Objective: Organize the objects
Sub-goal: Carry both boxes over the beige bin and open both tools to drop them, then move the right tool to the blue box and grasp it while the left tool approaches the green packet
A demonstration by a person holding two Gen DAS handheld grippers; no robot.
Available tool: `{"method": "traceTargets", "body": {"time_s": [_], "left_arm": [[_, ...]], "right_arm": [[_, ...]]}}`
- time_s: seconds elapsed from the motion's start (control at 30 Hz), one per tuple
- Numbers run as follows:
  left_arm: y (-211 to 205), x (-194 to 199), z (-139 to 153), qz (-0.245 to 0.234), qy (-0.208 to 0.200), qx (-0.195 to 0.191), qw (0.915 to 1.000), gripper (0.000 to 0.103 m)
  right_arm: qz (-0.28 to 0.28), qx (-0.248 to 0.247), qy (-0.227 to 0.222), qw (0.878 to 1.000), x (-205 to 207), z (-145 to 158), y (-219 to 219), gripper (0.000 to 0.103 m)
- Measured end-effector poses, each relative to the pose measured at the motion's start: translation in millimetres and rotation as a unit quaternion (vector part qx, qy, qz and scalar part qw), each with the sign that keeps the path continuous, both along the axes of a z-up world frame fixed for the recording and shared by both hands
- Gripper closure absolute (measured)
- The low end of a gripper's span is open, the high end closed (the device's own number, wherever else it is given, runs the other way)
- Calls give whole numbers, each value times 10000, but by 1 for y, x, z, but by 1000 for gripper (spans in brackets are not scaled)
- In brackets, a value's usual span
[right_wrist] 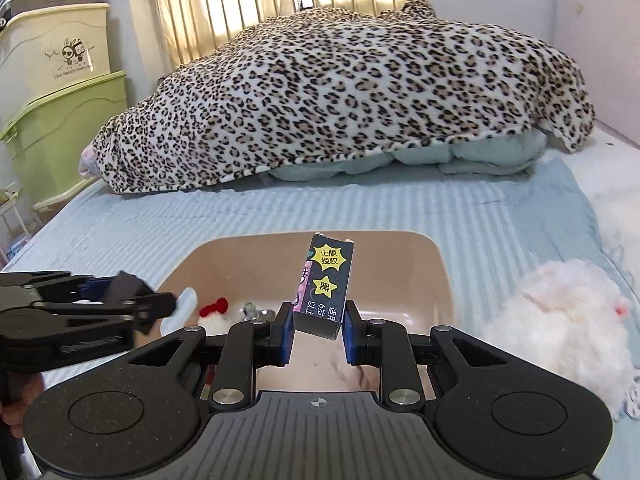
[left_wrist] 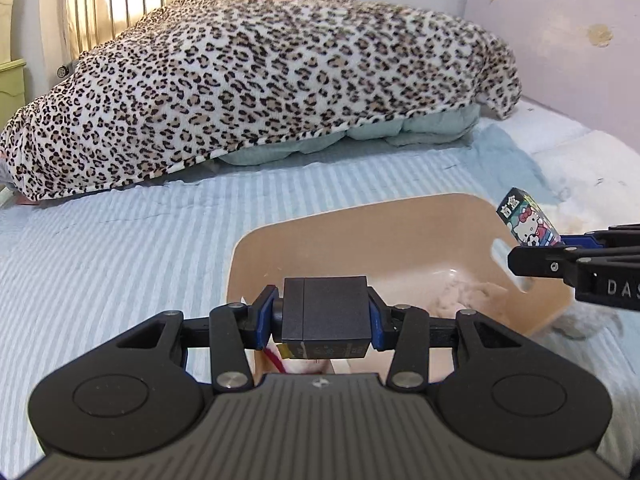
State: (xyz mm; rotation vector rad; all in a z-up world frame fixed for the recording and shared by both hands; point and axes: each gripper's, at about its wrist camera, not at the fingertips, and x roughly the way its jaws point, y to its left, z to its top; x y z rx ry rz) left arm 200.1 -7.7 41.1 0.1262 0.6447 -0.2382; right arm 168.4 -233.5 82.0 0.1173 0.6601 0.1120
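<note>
The left gripper (left_wrist: 325,322) hangs over the near-left rim of a beige plastic bin (left_wrist: 360,232) that sits on the bed (left_wrist: 120,248), which is covered in a pale blue striped sheet. Its blue-padded fingers (left_wrist: 262,318) are clenched on a dark grey box (left_wrist: 326,314), pressing its two side faces and holding it level above the bin's edge.

The right gripper (right_wrist: 318,330) reaches in over the bin (right_wrist: 436,272) from the other side. It carries a small printed carton (right_wrist: 326,284) with yellow star labels; from the left wrist view the same carton (left_wrist: 530,220) shows a cartoon cat face and stands tilted above the bin's slotted handle wall. The carton's lower end sits between the blue fingers (right_wrist: 285,334); a narrow gap seems to show on each side, so whether they truly pinch it I cannot tell from this angle.

Inside the bin lie a white plush toy with a red bow (right_wrist: 216,312) and a small shiny item (right_wrist: 256,312), too small to identify. Just outside the bin's right wall rests a fluffy white stuffed animal (right_wrist: 560,312), on the sheet. Farther back, a leopard-print blanket (right_wrist: 360,96) lies heaped over a pale green quilt (right_wrist: 400,160), in front of a metal bed rail (right_wrist: 240,4).
</note>
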Motion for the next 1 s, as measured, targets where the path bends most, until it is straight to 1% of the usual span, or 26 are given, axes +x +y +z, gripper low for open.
{"method": "traceTargets", "body": {"time_s": [0.07, 0.2, 0.3, 0.43, 0.53, 0.57, 0.6, 0.63, 0.67, 0.7, 0.73, 0.77, 0.8, 0.87, 0.97, 1.0], "left_arm": [[-8, 13, -7, 50, 64, 138, 9999, 56], [-14, 35, -23, 113, 296, 272, 9991, 56], [-19, 50, -37, 195, 434, 449, 9979, 56], [-21, 61, -52, 219, 761, 521, 9955, 56], [-20, 61, -55, 160, 918, 539, 9942, 56], [-18, 59, -53, 156, 903, 503, 9945, 56], [-16, 57, -50, 142, 883, 464, 9949, 54], [-15, 55, -46, 146, 887, 427, 9950, 43], [-13, 52, -41, 202, 905, 375, 9950, 30], [-12, 49, -35, 258, 894, 290, 9952, 28], [-9, 44, -30, 264, 867, 179, 9957, 28], [-9, 40, -25, 248, 864, 115, 9959, 27], [-9, 37, -20, 236, 861, 85, 9960, 26], [-8, 27, -11, 216, 809, 95, 9964, 23], [-7, 12, -1, 218, 753, 168, 9968, 18], [-6, 7, 1, 221, 736, 153, 9969, 17]], "right_arm": [[2, -47, 28, 10000, 11, -4, 4, 80], [-64, -138, 247, 9996, 30, -21, 5, 80], [-132, -234, 429, 9987, 41, -36, 4, 80], [-144, -357, 651, 9971, 48, -55, 4, 80], [-156, -283, 769, 9965, 49, -63, 0, 80], [-182, -267, 766, 9965, 48, -63, 0, 70], [-227, -267, 724, 9968, 45, -62, -2, 66], [-252, -256, 630, 9974, 40, -58, -2, 62], [-256, -250, 542, 9979, 36, -54, -2, 50], [-278, -275, 438, 9983, 31, -48, -2, 43], [-300, -307, 342, 9985, 27, -43, -1, 31], [-318, -338, 251, 9986, 22, -39, 0, 27], [-319, -366, 189, 9986, 17, -33, 1, 26], [-291, -381, 177, 9987, 10, -26, 1, 21], [-313, -370, 145, 9987, -5, -19, 1, 9], [-318, -371, 131, 9987, -9, -18, 0, 8]]}}
